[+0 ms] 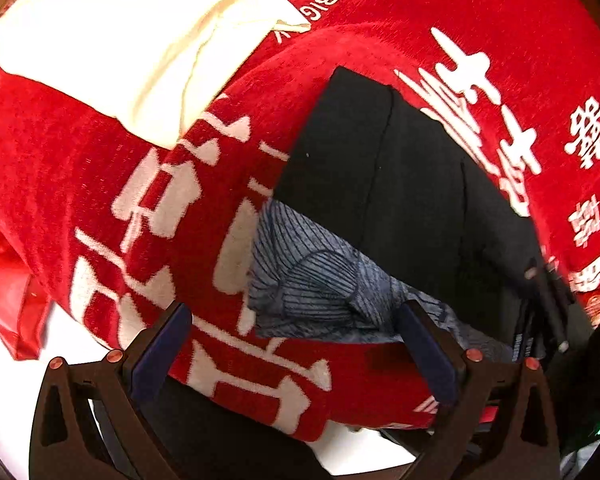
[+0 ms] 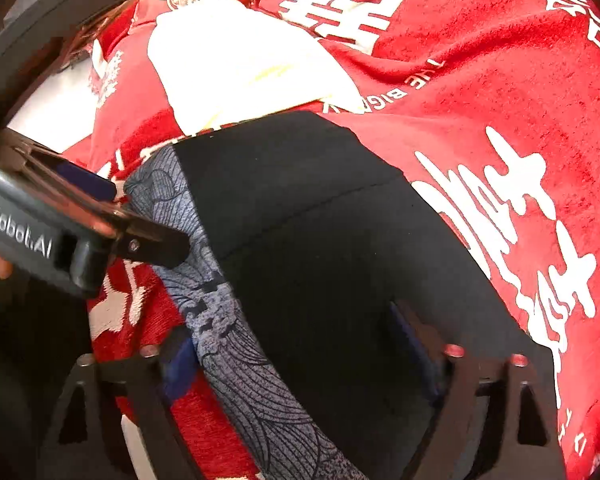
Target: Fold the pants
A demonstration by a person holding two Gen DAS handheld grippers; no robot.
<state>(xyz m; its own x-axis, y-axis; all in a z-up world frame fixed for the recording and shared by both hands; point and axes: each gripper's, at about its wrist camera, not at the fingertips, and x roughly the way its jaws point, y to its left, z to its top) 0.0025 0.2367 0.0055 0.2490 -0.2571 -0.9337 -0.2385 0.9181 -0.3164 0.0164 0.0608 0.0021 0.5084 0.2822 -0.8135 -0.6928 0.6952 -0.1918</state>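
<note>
Black pants point(image 1: 380, 168) with a blue-grey patterned band point(image 1: 312, 280) lie folded on a red blanket point(image 1: 480, 12). In the right wrist view the pants point(image 2: 320, 248) fill the middle, the patterned band point(image 2: 236, 344) along their left edge. My left gripper point(image 1: 296, 344) is open, its fingers on either side of the band's near edge. It shows from the side in the right wrist view point(image 2: 112, 204), at the band's far end. My right gripper point(image 2: 300, 364) is open, low over the pants' near part.
A folded cream garment point(image 1: 132, 40) lies on the blanket beyond the pants; it also shows in the right wrist view point(image 2: 244, 64). White characters cover the blanket. The blanket's edge hangs over a white surface point(image 1: 8, 380) at the near left.
</note>
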